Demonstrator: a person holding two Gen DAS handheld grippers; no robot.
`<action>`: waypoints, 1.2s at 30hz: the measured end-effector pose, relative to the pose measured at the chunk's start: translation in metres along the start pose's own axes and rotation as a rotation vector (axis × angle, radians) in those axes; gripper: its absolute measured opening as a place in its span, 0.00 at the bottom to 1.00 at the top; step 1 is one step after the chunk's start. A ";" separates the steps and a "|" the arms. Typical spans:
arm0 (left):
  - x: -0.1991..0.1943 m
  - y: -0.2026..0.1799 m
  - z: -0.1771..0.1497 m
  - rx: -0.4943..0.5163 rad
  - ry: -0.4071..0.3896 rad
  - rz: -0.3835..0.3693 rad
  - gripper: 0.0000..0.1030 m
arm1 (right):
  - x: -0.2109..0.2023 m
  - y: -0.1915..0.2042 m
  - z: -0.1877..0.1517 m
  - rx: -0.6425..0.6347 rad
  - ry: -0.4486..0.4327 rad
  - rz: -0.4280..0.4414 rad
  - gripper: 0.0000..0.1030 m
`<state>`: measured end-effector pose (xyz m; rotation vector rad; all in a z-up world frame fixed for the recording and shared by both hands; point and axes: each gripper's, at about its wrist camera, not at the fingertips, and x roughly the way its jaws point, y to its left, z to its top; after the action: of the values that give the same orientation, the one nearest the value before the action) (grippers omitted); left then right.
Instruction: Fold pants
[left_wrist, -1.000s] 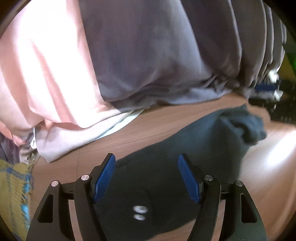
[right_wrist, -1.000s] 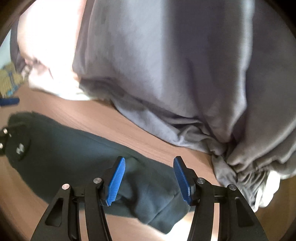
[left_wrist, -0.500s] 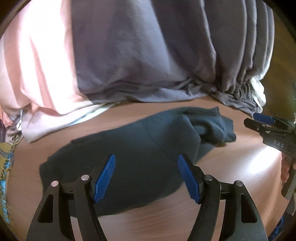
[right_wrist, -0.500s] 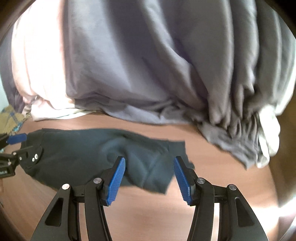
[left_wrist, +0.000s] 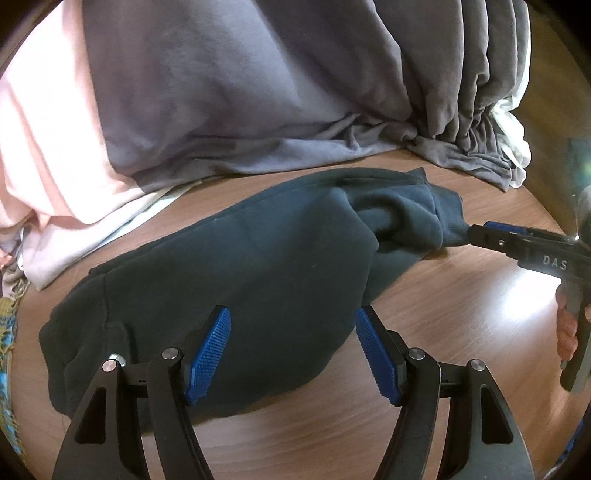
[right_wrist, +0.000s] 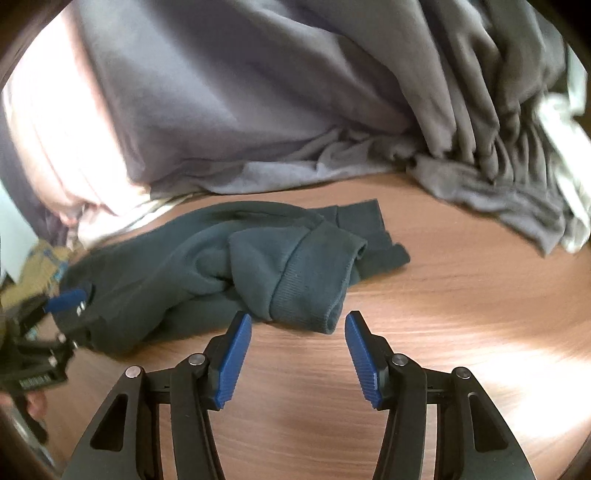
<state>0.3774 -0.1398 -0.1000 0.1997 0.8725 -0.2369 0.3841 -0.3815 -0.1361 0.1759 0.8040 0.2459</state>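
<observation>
Dark teal pants (left_wrist: 236, 269) lie loosely bunched on the wooden table (left_wrist: 461, 317); they also show in the right wrist view (right_wrist: 258, 266), with ribbed cuffs (right_wrist: 310, 291) piled at their right end. My left gripper (left_wrist: 293, 354) is open and empty, hovering over the pants' near edge. My right gripper (right_wrist: 297, 354) is open and empty, just in front of the cuffs, above bare wood. In the left wrist view the right gripper (left_wrist: 491, 236) reaches in from the right, its tip close to the cuff end.
A big heap of grey fabric (left_wrist: 258, 81) and pink fabric (left_wrist: 44, 140) fills the back of the table, with white cloth (left_wrist: 513, 125) at its right end. Patterned yellow-blue cloth (left_wrist: 7, 332) lies at the far left. Bare wood (right_wrist: 461, 295) lies right of the pants.
Both grippers have pulled back from the pants and stayed open. The pants now lie released on the table, with the cuff end folded over and bunched up.
</observation>
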 end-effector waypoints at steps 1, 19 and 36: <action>0.002 -0.002 0.001 0.007 0.001 0.003 0.68 | 0.004 -0.004 -0.001 0.037 0.000 0.016 0.49; 0.021 -0.018 0.010 0.064 -0.011 -0.005 0.68 | 0.039 -0.037 -0.009 0.352 0.021 0.151 0.11; 0.026 -0.040 0.020 0.106 -0.021 -0.050 0.68 | -0.016 -0.036 0.084 0.079 -0.217 -0.059 0.06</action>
<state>0.3968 -0.1869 -0.1107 0.2739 0.8454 -0.3316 0.4402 -0.4253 -0.0767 0.2481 0.6028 0.1367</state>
